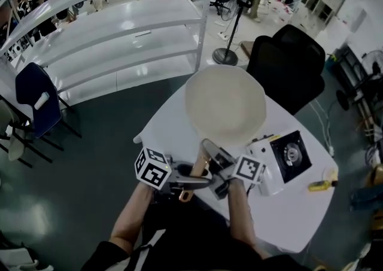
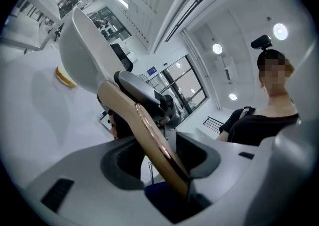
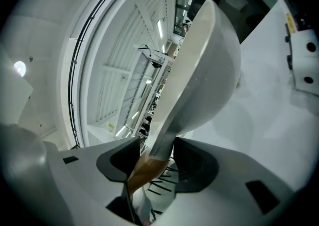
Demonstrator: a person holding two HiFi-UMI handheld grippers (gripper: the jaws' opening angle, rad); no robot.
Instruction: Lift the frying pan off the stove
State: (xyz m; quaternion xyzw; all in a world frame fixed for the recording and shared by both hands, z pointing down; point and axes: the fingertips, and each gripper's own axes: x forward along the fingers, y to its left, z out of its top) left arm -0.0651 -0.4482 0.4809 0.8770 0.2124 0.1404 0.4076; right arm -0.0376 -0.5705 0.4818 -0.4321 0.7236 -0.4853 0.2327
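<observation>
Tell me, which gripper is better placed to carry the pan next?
Right, probably. Both clamp the handle, but the right gripper holds where wood meets the metal neck, nearest the frying pan. The left gripper holds the wooden end, farther back.

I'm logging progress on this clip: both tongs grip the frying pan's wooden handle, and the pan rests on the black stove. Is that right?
No. The frying pan is off the black stove, held beside it above the white table; the head view shows this. The left tongs and right tongs do grip its wooden handle.
</observation>
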